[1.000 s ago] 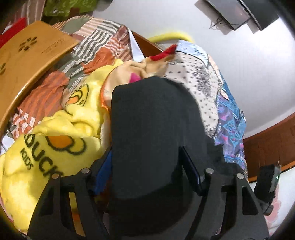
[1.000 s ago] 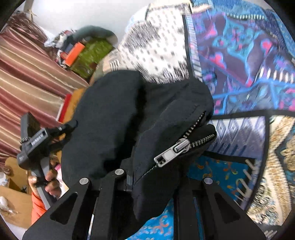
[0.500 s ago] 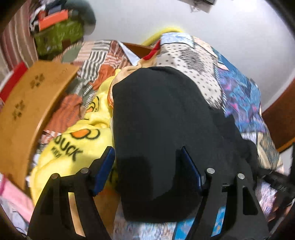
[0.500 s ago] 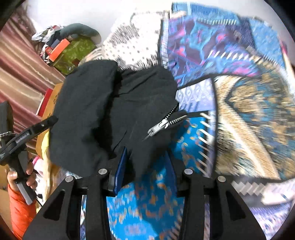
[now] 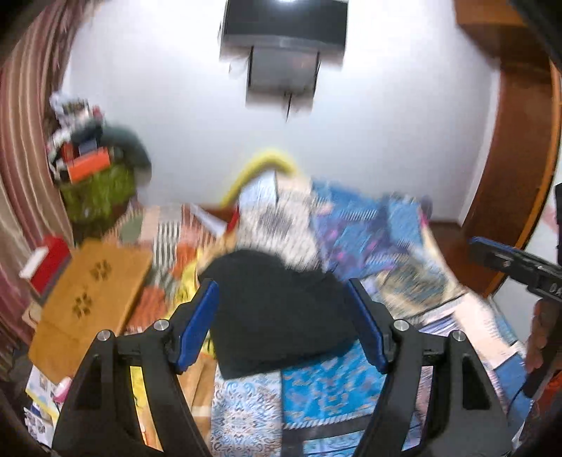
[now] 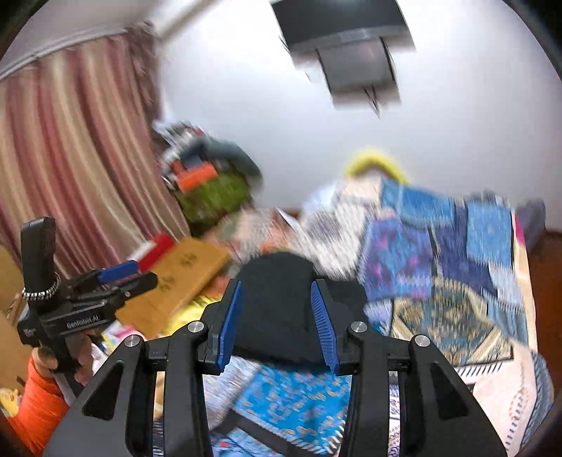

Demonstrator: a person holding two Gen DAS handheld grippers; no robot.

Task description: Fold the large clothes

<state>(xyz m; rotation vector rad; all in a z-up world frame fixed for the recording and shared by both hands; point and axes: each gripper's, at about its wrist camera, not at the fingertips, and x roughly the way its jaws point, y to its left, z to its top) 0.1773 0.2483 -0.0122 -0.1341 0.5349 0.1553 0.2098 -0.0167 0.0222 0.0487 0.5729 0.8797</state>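
A black folded garment [image 5: 277, 309] lies on the patterned blue bedspread [image 5: 326, 390]; it also shows in the right wrist view [image 6: 277, 302]. My left gripper [image 5: 282, 325] is open and empty, raised above the garment. My right gripper [image 6: 277, 321] is open and empty, also raised clear of it. The left gripper appears at the left of the right wrist view [image 6: 116, 274], and the right gripper at the right edge of the left wrist view [image 5: 509, 262]. Both views are blurred by motion.
A yellow duck blanket [image 5: 188, 281] lies left of the garment. A wooden board [image 5: 91, 302] stands at the bed's left. A pile of bags and boxes [image 5: 95, 172] sits by the striped curtain [image 6: 70, 158]. A TV [image 5: 284, 21] hangs on the white wall.
Both grippers have let go of the black garment and pulled up and back. The garment now lies folded on the bed, and the views have tilted up toward the wall.
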